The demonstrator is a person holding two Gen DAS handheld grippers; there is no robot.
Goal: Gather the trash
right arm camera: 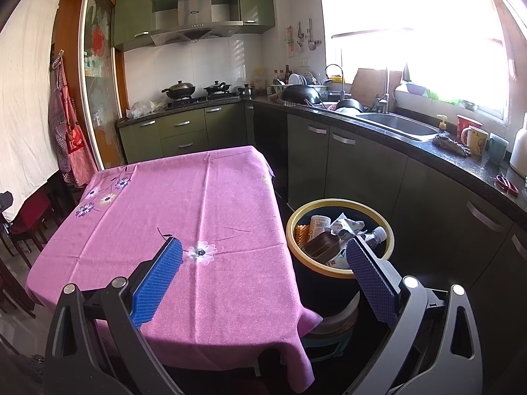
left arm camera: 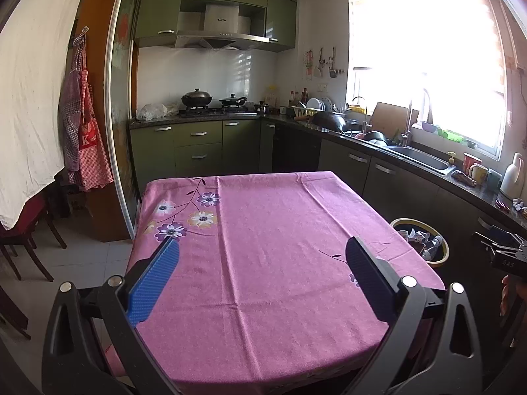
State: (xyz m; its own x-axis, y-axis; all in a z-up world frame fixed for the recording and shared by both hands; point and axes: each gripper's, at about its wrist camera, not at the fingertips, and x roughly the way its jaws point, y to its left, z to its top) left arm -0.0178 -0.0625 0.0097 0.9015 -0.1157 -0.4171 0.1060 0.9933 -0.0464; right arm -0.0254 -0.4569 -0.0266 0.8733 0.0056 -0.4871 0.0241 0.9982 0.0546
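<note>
Both my left gripper (left arm camera: 262, 251) and right gripper (right arm camera: 263, 251) gape wide, empty. The trash sits inside the bin (right arm camera: 390, 230) beside the table (right arm camera: 184, 204): crumpled wrappers (right arm camera: 346, 225), light and soft; bottle (right arm camera: 375, 235), probably slippery, best pinched at its neck.

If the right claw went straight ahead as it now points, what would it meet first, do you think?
Probably the pink tablecloth near its right edge; the right claw is open and angled down at it. The bin lies just right of that line. Depth is uncertain.
</note>
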